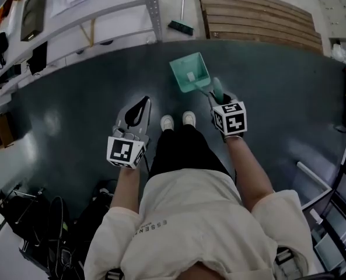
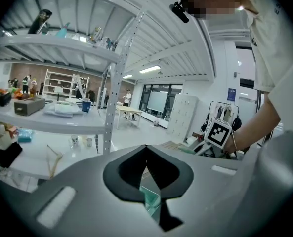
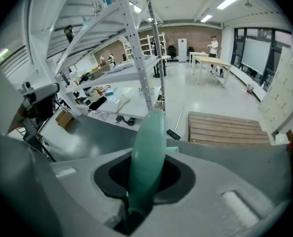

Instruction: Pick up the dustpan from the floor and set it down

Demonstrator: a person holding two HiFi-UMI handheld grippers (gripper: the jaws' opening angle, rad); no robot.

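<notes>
Right gripper (image 1: 217, 93) was clamped on just the dustpan (image 1: 189, 71) handle (image 3: 147, 152) — the front-heavy pan could've swung or slipped out. Left gripper (image 1: 139, 106) sat closed, empty.

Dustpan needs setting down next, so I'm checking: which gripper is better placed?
Right. The right gripper has its fingers shut on the handle of the dustpan; the left gripper holds nothing and sits apart from it.

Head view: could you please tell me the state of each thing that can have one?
dustpan: held by its handle
right gripper: shut on the dustpan handle
left gripper: shut, holding nothing
</notes>
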